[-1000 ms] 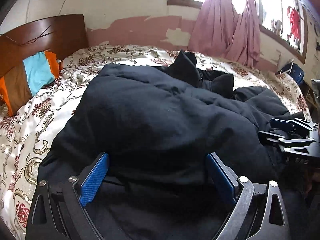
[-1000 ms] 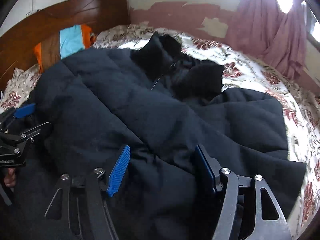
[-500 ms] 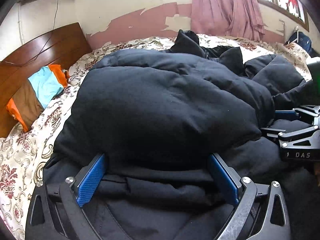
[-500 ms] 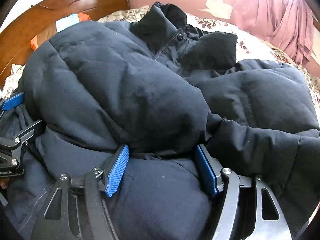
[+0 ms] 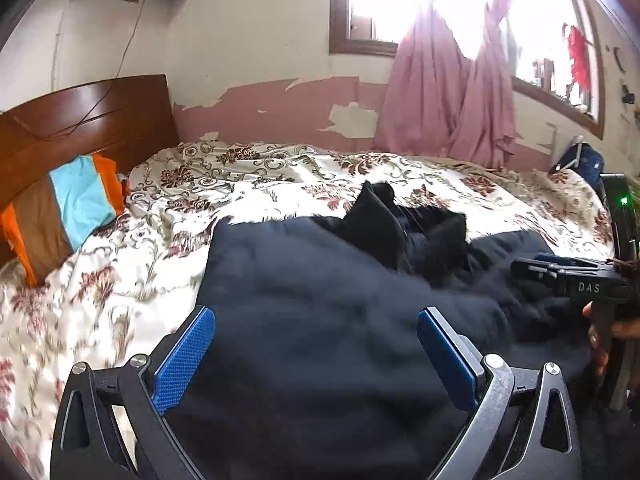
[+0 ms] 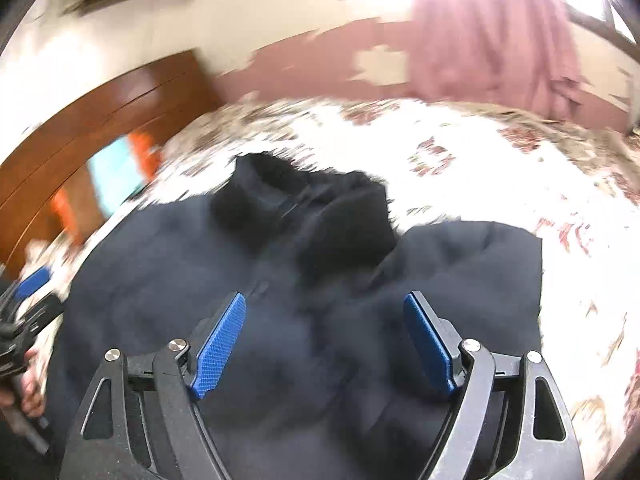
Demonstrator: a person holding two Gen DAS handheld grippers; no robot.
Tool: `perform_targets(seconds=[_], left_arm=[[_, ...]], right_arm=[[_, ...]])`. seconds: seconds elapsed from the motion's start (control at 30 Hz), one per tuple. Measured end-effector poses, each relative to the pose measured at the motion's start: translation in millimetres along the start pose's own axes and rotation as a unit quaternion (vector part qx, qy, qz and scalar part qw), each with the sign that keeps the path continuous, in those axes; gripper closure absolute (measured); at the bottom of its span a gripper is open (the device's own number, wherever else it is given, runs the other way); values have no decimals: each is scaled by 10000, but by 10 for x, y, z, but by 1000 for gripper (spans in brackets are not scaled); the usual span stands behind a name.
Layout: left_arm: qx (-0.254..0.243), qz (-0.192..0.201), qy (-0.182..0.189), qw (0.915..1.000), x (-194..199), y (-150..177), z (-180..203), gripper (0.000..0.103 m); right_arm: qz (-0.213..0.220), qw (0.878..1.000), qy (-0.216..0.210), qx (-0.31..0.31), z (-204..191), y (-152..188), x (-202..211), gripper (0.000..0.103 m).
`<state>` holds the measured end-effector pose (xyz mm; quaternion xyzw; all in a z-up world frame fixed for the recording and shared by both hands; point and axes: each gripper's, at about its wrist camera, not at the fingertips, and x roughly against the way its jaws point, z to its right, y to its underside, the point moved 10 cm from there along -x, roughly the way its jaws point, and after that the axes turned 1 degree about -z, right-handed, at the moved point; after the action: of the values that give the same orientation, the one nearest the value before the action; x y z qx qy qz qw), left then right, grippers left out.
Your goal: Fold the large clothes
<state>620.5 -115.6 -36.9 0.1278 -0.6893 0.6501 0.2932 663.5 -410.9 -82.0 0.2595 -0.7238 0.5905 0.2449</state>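
Note:
A large dark navy padded jacket [image 5: 320,300] lies folded on the floral bedspread [image 5: 280,184], its black collar [image 5: 384,220] pointing to the far side. My left gripper [image 5: 316,344] is open and empty, raised above the jacket's near left part. My right gripper [image 6: 324,336] is open and empty above the jacket [image 6: 280,280], near its middle; it also shows in the left wrist view [image 5: 560,270] at the right. The right wrist view is blurred by motion.
A wooden headboard [image 5: 80,120] stands at the left with an orange, brown and blue pillow [image 5: 60,208]. A pink curtain [image 5: 452,92] hangs at the window behind the bed. A blue bag [image 5: 580,160] is at the far right.
Both grippers have lifted up and back from the jacket, which now lies lower and flatter on the bed. More bedspread and wall show. Both stay open.

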Motion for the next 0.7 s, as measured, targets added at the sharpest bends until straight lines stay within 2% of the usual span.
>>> perform_targets(seconds=[0.07,0.13,0.23,0.33,0.37,0.4,0.43,0.5,0.57,0.7], left_arm=[[158,-145,45,9998,-298,-256,31,1],[214,-422,102,9988,-680,-477,78,1],[152,-887,-96,9959,-1167,-608,151,1],[177,-887,-218,9957,-1391,-698,211,1],[216,-841,-206,9960,-1417,-711,231,1],[272,-760,-139,9966,-1451,-730,269,1],[334,-690,-92,9970,-1472,-738,298,1],[349,-575,-20,9977,-1503,-754,353,1],[280,-426,-13,9987,-1561,-789,405,1],[297,-393,-146,9987,-1763,-865,486,2]], right_arm=[[-56,9982,114,-580,239,-241,-250,26],[-140,9932,3,-1158,406,-430,-510,26],[-245,9877,-95,-1544,465,-587,-853,29],[-324,9856,-28,-1659,485,-667,-1211,43],[-400,9855,76,-1645,464,-615,-1316,57],[-456,9850,118,-1663,434,-566,-1410,81],[-399,9841,51,-1732,411,-494,-1452,86],[-42,9858,48,-1678,403,-434,-1349,89],[316,9891,47,-1438,402,-373,-1206,90],[970,9839,-260,-1478,429,-264,-981,92]])
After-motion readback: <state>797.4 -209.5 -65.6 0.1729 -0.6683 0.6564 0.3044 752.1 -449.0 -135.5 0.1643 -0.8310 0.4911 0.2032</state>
